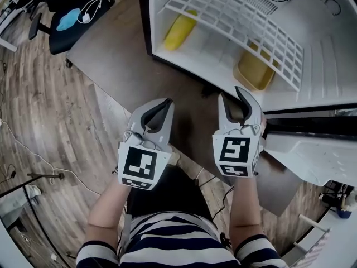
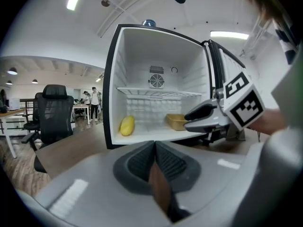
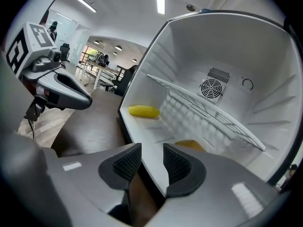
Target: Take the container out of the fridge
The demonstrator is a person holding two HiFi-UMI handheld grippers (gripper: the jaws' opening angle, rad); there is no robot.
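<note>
One open white mini fridge with a black rim [image 1: 323, 49] stands on the brown counter [image 1: 117, 54]. Inside it are two yellow things: one shallow rectangular yellow plastic container [image 1: 254, 71] on the fridge floor at the right, and one oblong yellow item [image 1: 179, 30] at the left. One white wire shelf [image 1: 234, 24] spans the fridge above both, partly covering the container. Two grippers hover just outside the fridge's front edge. The left gripper [image 1: 156, 111] has its jaws together, empty. The right gripper [image 1: 236, 100] has its jaws apart with nothing between them.
</note>
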